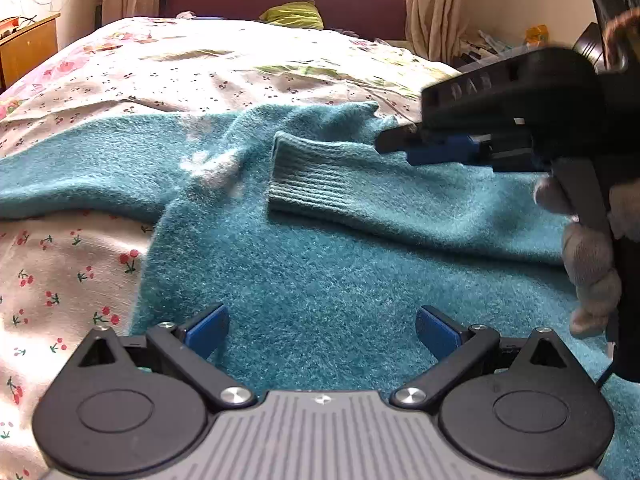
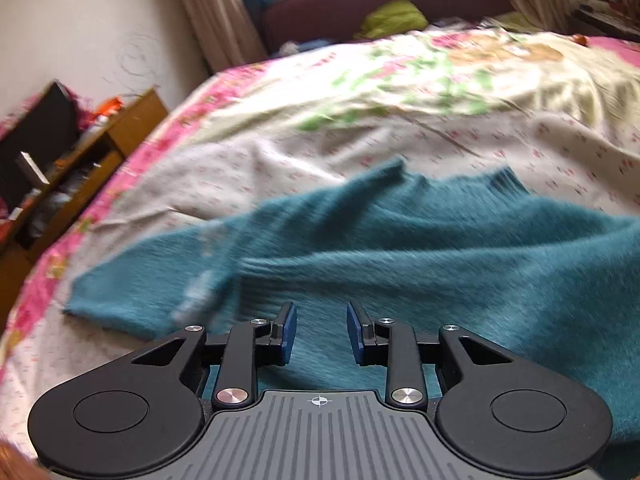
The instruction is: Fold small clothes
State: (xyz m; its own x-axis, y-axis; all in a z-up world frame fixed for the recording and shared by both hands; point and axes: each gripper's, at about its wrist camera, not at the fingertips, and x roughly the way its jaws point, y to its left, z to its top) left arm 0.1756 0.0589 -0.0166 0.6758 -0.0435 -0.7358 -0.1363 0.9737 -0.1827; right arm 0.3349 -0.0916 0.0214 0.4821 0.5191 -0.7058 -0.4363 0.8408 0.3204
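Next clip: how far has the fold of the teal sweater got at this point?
Done: one sleeve is folded across the teal sweater, its ribbed cuff lying on the body. In hand: nothing; the left claw and right claw are open above the knit. Left: the other sleeve lies spread on the floral bedsheet, and the body is unfolded.

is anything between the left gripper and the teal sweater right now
Nothing visible. The left gripper is open directly over the teal sweater, bare knit between its fingers. The right gripper is farther off, beyond the folded sleeve cuff.
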